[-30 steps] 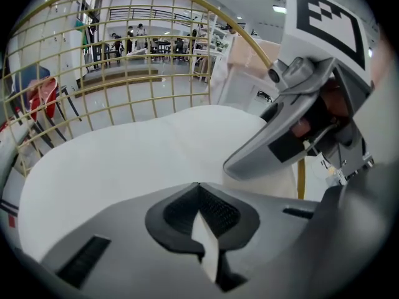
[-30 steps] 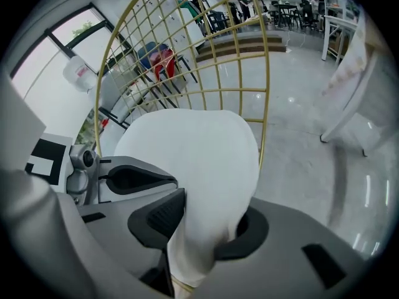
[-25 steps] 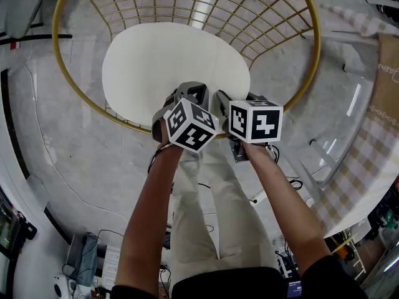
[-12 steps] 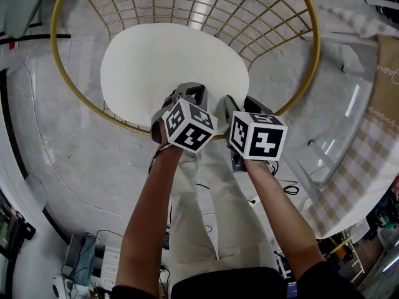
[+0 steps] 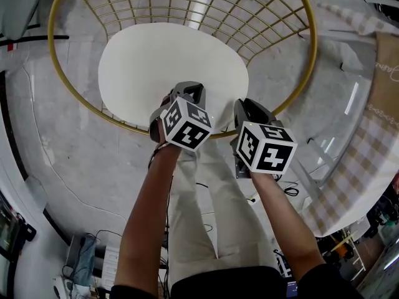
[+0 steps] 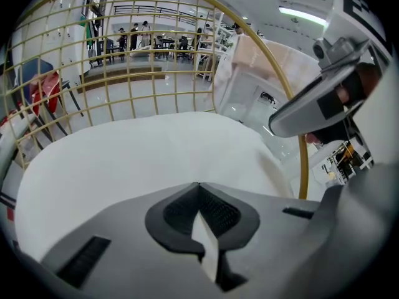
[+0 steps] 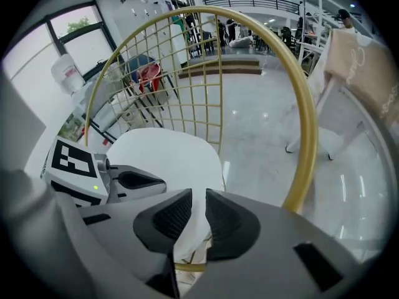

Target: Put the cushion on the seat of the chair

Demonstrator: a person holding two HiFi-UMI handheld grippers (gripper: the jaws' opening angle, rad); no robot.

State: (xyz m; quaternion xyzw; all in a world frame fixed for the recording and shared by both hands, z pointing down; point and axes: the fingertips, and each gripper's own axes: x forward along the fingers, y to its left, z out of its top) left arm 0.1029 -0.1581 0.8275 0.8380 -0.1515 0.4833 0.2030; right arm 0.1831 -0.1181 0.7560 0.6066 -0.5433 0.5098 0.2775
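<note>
Floor: pale, glossy floor [image 5: 62, 142] of a large bright room, with a checked-cloth table [image 5: 368, 167] off to the right and cables near the person's feet.
Chair: round gold wire chair [image 5: 308, 55], seen from above, its rim ringing the seat.
Cushion: the white cushion [image 5: 168, 61] lies flat inside the rim and covers the seat. Its near edge sits just inside the front of the rim.
Just changed: the right hand-held gripper [image 5: 244, 108] has drawn back from the cushion's near edge towards the person and lifted a little. Its jaws have just been closing from wide apart to a narrow gap.
Right state: partly closed with a slit between the pads. White cushion and a bit of gold rim show through the slit, but nothing looks pinched, so I judge it empty.
Left state: the left hand-held gripper [image 5: 189, 87] has its jaws together on a thin white sliver, which looks like the cushion's front edge.
Meaning: the cushion appears to be placed already. One side is let go, and what is probably left is for the left side to release.
Relation: the left tips touch the cushion's near edge. The right tips are just beside that edge, over the front rim and clear of the fabric.
</note>
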